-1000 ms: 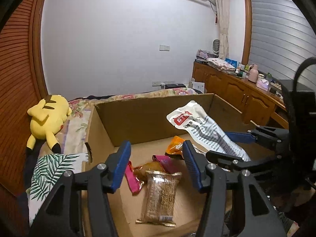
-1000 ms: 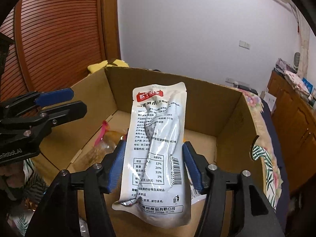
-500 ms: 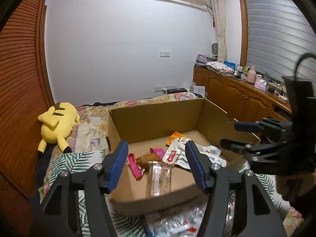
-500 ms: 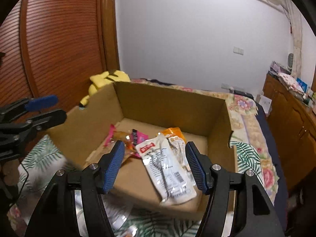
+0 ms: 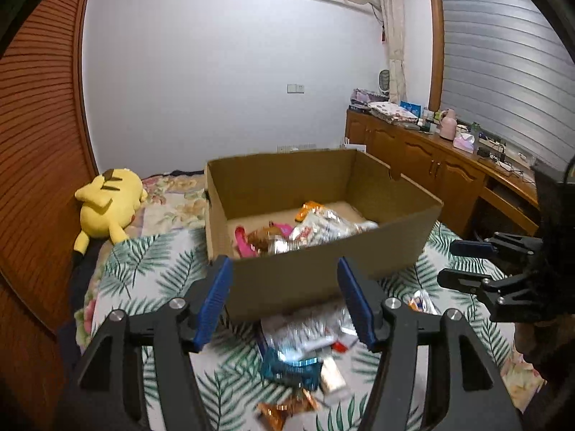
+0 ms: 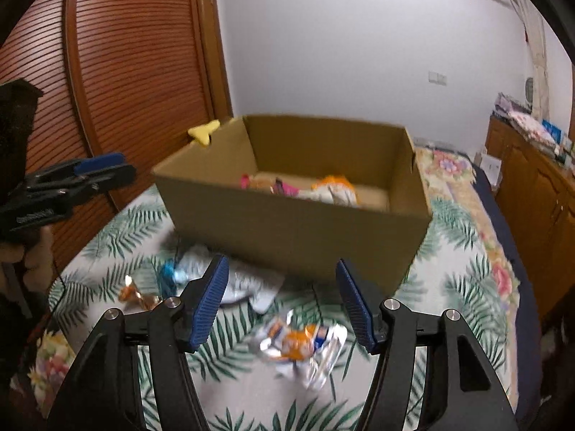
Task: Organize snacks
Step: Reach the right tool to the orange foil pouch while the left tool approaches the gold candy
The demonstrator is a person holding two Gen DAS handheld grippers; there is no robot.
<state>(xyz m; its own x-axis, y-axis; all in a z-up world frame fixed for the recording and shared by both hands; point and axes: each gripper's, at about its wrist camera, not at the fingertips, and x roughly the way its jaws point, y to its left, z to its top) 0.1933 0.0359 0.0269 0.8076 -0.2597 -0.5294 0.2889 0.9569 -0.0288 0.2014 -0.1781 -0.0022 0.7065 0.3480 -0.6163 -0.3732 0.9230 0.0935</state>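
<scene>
An open cardboard box (image 5: 316, 276) stands on the leaf-print bedspread (image 5: 158, 265). Inside it lie a white packet (image 5: 323, 228), pink and brown snacks and an orange one. In front of the box are loose snacks: a silver packet (image 5: 302, 330), a blue packet (image 5: 291, 368) and an orange wrapper (image 5: 284, 409). My left gripper (image 5: 285, 301) is open and empty, hanging short of the box's front wall. My right gripper (image 6: 284, 305) is open too, above an orange-and-white packet (image 6: 298, 348). Each gripper shows at the edge of the other's view: the right gripper (image 5: 467, 262) and the left gripper (image 6: 90, 172).
A yellow plush toy (image 5: 107, 208) lies on the bed left of the box. A slatted wooden door (image 5: 36, 143) closes off the left side. A wooden cabinet (image 5: 431, 168) with clutter on top runs along the right wall. A floral cover (image 6: 449, 165) lies beyond the box.
The right gripper let go of the white packet, which now lies in the box. Both grippers drew back from over the box, so the loose snacks on the bedspread came into view.
</scene>
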